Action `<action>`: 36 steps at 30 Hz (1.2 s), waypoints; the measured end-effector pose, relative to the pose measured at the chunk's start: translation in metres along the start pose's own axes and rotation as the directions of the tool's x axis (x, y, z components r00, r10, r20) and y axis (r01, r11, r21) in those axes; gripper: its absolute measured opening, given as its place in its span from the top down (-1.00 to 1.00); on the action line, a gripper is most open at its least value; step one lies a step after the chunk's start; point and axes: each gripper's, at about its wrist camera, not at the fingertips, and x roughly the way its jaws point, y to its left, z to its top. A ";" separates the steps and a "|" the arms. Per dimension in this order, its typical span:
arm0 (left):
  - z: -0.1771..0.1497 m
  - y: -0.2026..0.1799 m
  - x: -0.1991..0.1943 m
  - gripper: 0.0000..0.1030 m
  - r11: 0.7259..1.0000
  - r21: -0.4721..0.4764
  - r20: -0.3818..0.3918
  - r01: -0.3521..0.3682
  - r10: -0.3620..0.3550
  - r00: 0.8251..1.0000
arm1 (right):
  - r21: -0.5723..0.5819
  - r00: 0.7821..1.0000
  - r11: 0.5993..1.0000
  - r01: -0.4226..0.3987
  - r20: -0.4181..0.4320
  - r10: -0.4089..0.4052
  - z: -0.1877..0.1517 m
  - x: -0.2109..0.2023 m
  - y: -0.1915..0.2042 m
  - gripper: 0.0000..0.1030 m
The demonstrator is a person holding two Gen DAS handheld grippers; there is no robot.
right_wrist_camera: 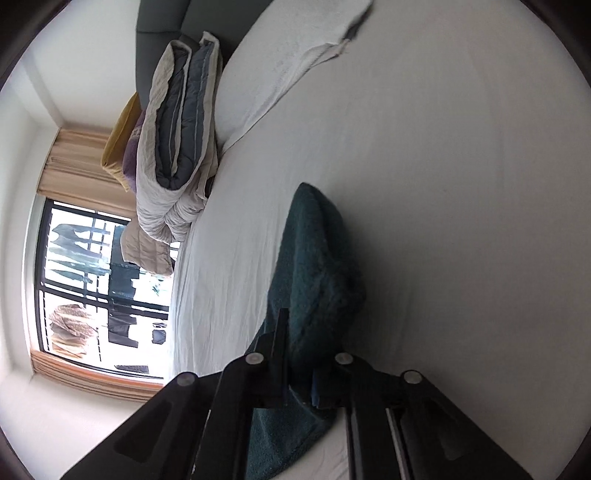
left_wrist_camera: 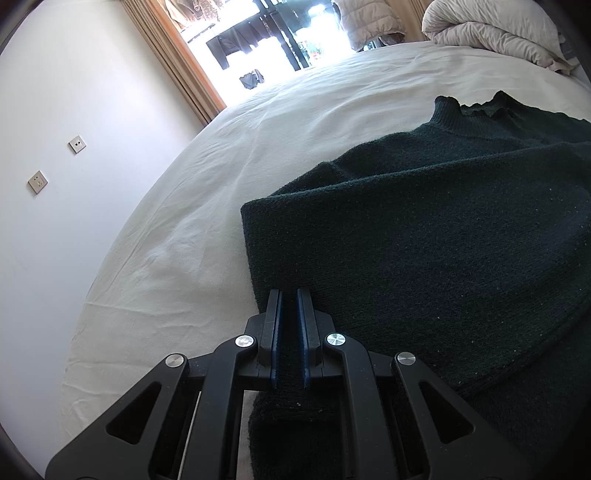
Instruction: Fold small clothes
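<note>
The left gripper (left_wrist_camera: 289,295) is pinched tight on the near edge of the dark green sweater (left_wrist_camera: 424,229), with the knit squeezed between its two blue pads (left_wrist_camera: 301,332). The right gripper (right_wrist_camera: 299,354) has green knit bunched between its jaws too, and it looks clamped on that cloth, though the picture there is blurry. The sweater lies on the white bed sheet (left_wrist_camera: 221,177), with its collar (left_wrist_camera: 465,110) pointing far away toward the rumpled quilt (left_wrist_camera: 491,33). I think this is the start of a fold. To do it well, both grippers should lift the edge together at the same height, keep the cloth pulled flat between them, and lay it over slowly so the edges line up.
</note>
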 end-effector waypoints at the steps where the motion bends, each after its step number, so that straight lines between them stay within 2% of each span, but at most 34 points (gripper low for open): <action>1: 0.000 0.000 0.000 0.84 1.000 0.000 -0.001 0.000 0.000 1.000 | -0.065 1.000 0.998 0.010 -0.004 -0.010 -0.008 0.001 0.019 0.82; 3: 0.000 0.001 0.000 0.85 1.000 -0.003 -0.003 0.004 -0.004 1.000 | -0.239 0.999 0.971 0.028 -0.020 -0.033 -0.034 0.005 0.067 0.82; 4: 0.001 0.001 0.000 0.85 1.000 -0.005 -0.004 0.008 -0.008 1.000 | -0.343 0.999 0.939 0.024 -0.034 -0.038 -0.054 0.008 0.097 0.82; 5: 0.002 0.003 -0.001 0.84 1.000 -0.010 -0.005 0.015 -0.015 1.000 | -0.444 0.998 0.896 0.015 -0.046 -0.039 -0.078 0.010 0.123 0.82; 6: 0.003 0.005 -0.002 0.84 1.000 -0.017 -0.007 0.025 -0.025 1.000 | -0.551 0.998 0.834 0.001 -0.057 -0.038 -0.108 0.011 0.152 0.82; 7: 0.004 0.009 -0.003 0.84 0.999 -0.033 -0.012 0.043 -0.043 0.999 | -0.640 0.997 0.768 -0.021 -0.073 -0.034 -0.139 0.013 0.175 0.82; 9: 0.010 0.024 -0.008 0.84 0.986 -0.116 -0.023 0.119 -0.122 0.992 | -0.809 0.994 0.584 -0.069 -0.107 -0.031 -0.217 0.018 0.218 0.82; 10: 0.013 0.033 -0.012 0.83 0.966 -0.180 -0.025 0.183 -0.191 0.981 | -0.872 0.993 0.484 -0.073 -0.108 -0.044 -0.254 0.023 0.231 0.82; 11: 0.017 0.041 -0.017 0.69 0.937 -0.242 -0.022 0.252 -0.265 0.964 | -0.924 0.992 0.375 -0.073 -0.106 -0.067 -0.292 0.031 0.241 0.82; 12: 0.022 0.046 -0.023 0.37 0.908 -0.289 -0.012 0.303 -0.320 0.947 | -0.951 0.991 0.298 -0.078 -0.107 -0.081 -0.323 0.039 0.245 0.83; 13: 0.028 0.048 -0.030 0.05 0.880 -0.320 0.005 0.352 -0.370 0.929 | -0.965 0.989 0.246 -0.093 -0.118 -0.089 -0.349 0.046 0.248 0.83; 14: 0.035 0.049 -0.038 -0.54 0.840 -0.347 0.035 0.417 -0.433 0.901 | -0.974 0.988 0.200 -0.103 -0.123 -0.090 -0.372 0.048 0.248 0.83; 15: 0.041 0.048 -0.044 -0.73 0.785 -0.373 0.072 0.495 -0.507 0.859 | -0.984 0.990 0.148 -0.102 -0.114 -0.080 -0.391 0.048 0.248 0.83; 17: 0.055 0.039 -0.049 -0.75 0.663 -0.419 0.111 0.620 -0.641 0.760 | -0.995 0.994 0.059 -0.082 -0.086 -0.068 -0.417 0.046 0.246 0.83; 20: 0.071 0.014 -0.034 -0.75 0.485 -0.508 0.081 0.712 -0.796 0.600 | -0.998 0.996 -0.020 -0.064 -0.062 -0.065 -0.437 0.044 0.241 0.83; 22: 0.080 -0.007 -0.024 -0.75 0.392 -0.549 0.060 0.738 -0.863 0.502 | -0.997 0.998 -0.075 -0.034 -0.030 -0.051 -0.445 0.040 0.236 0.83; 23: 0.083 -0.017 -0.020 -0.75 0.368 -0.560 0.044 0.742 -0.881 0.471 | -0.995 0.999 -0.099 -0.024 -0.020 -0.046 -0.447 0.040 0.235 0.83; 27: 0.100 -0.057 -0.020 -0.75 0.344 -0.551 -0.008 0.760 -0.913 0.407 | -0.978 1.000 -0.207 0.015 0.020 -0.021 -0.463 0.036 0.232 0.82; 28: 0.102 -0.063 -0.021 -0.75 0.343 -0.541 -0.019 0.768 -0.918 0.397 | -0.973 1.000 -0.228 0.022 0.026 -0.015 -0.467 0.036 0.232 0.82; 29: 0.106 -0.069 -0.021 -0.75 0.351 -0.528 -0.030 0.773 -0.918 0.396 | -0.969 0.999 -0.246 0.029 0.032 -0.008 -0.471 0.036 0.232 0.82; 31: 0.113 -0.080 -0.019 -0.70 0.379 -0.509 -0.054 0.773 -0.910 0.411 | -0.963 0.999 -0.267 0.034 0.035 0.001 -0.477 0.034 0.232 0.82; 32: 0.114 -0.084 -0.016 -0.44 0.375 -0.512 -0.056 0.773 -0.912 0.406 | -0.962 1.000 -0.271 0.031 0.031 0.003 -0.478 0.034 0.232 0.82; 33: 0.114 -0.089 -0.013 -0.05 0.373 -0.520 -0.070 0.769 -0.915 0.396 | -0.962 1.000 -0.272 0.028 0.028 0.005 -0.480 0.034 0.232 0.82; 34: 0.115 -0.094 -0.009 0.13 0.379 -0.525 -0.093 0.762 -0.915 0.392 | -0.961 1.000 -0.275 0.027 0.026 0.006 -0.481 0.034 0.232 0.82; 35: 0.116 -0.099 -0.007 0.42 0.390 -0.521 -0.111 0.759 -0.913 0.393 | -0.961 1.000 -0.277 0.022 0.021 0.005 -0.482 0.033 0.232 0.82; 36: 0.115 -0.103 -0.006 0.49 0.402 -0.512 -0.123 0.759 -0.909 0.399 | -0.961 1.000 -0.278 0.017 0.017 0.001 -0.483 0.033 0.231 0.82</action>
